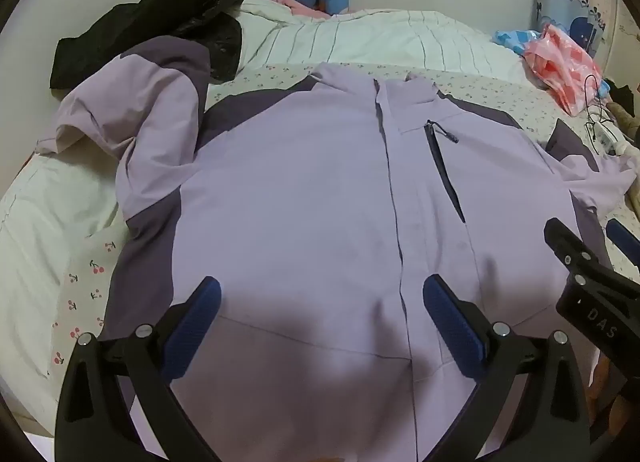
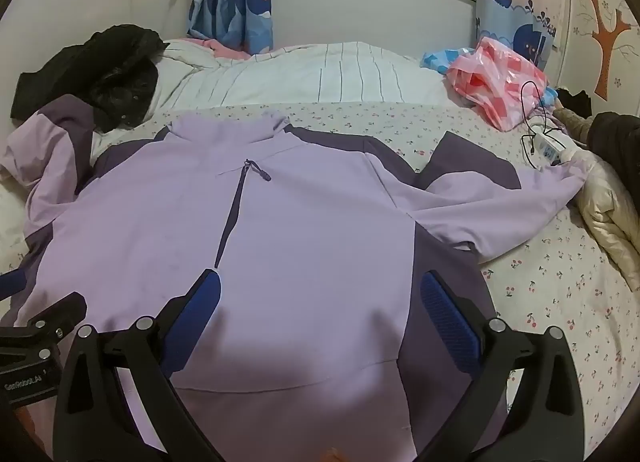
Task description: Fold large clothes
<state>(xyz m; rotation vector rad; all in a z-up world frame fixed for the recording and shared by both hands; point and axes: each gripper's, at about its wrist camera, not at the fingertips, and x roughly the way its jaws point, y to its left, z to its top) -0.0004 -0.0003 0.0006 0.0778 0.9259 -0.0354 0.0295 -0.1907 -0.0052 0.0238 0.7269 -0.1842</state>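
A large lilac jacket [image 1: 304, 190] with dark purple side panels lies front up and spread flat on the bed; it also shows in the right wrist view [image 2: 304, 222]. Its left sleeve [image 1: 148, 130] is bunched up at the far left. Its right sleeve [image 2: 492, 198] stretches out to the right. My left gripper [image 1: 320, 298] is open and empty, above the jacket's lower front near the zip. My right gripper [image 2: 320, 294] is open and empty, above the jacket's lower right side. The right gripper also shows at the right edge of the left wrist view [image 1: 592, 246].
A black garment [image 1: 156, 26] lies at the bed's far left. A striped white duvet [image 2: 320, 74] lies along the back. A pink plastic bag [image 2: 496, 78] and a white power strip with cables [image 2: 552, 150] sit at the right. A beige padded coat [image 2: 612, 214] lies at the right edge.
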